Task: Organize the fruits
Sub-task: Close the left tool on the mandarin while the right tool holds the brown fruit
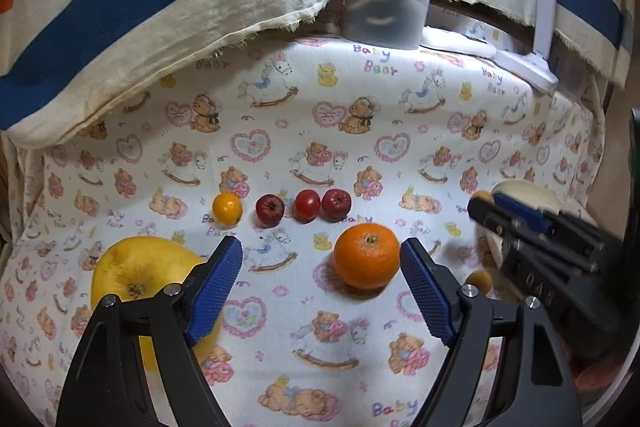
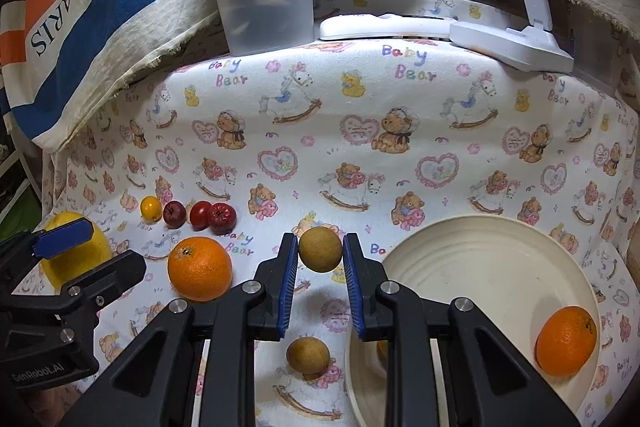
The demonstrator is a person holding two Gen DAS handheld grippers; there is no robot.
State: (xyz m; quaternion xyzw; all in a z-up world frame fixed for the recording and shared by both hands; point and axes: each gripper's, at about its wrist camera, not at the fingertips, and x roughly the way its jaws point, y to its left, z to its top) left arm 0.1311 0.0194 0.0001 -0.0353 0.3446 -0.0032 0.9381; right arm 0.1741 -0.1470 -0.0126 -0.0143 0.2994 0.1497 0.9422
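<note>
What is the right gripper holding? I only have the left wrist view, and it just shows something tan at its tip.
Observer: The right gripper is shut on a small round tan fruit, lifted off the cloth.
Operator: Is there anything in that cream plate? I only see its edge.
Observer: Yes, an orange lies in the cream plate, near its right rim.
Operator: Any more tan fruit left?
Observer: One more tan fruit lies on the cloth just left of the plate, below the gripper.
</note>
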